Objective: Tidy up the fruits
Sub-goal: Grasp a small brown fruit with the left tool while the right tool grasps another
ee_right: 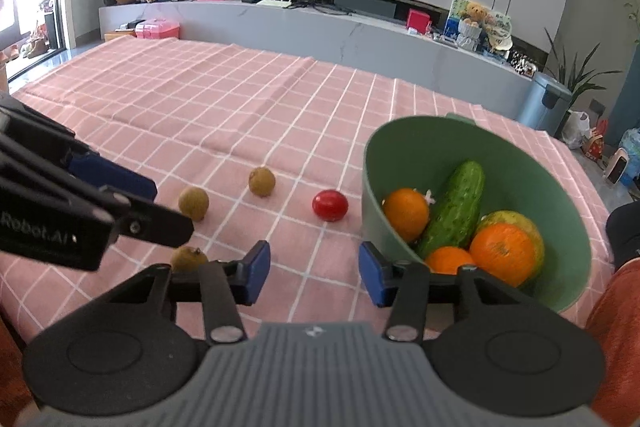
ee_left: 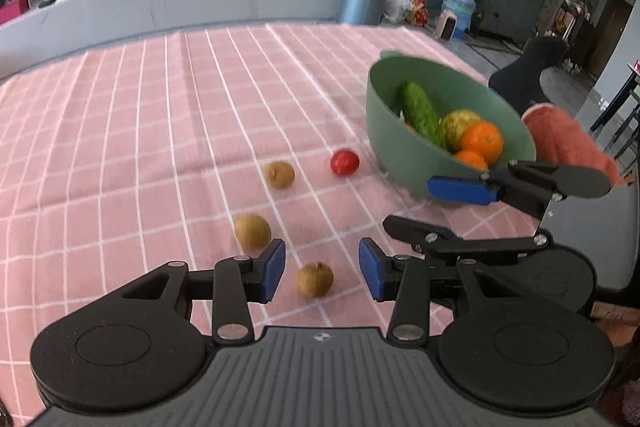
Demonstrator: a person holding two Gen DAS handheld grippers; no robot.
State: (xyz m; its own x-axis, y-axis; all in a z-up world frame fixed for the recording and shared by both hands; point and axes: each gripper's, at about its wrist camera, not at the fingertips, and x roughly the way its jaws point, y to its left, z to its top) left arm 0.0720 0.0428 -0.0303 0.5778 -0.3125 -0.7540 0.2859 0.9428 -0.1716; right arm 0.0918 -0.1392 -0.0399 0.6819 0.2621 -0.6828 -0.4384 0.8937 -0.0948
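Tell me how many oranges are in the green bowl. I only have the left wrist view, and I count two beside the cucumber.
Observer: Three. The right wrist view shows a third orange in the green bowl. In that view it lies just left of the cucumber.
Operator: Are the right tongs open? I only see them side-on.
Observer: Yes, the right tongs are open and hold nothing. Only the pink cloth shows between them.
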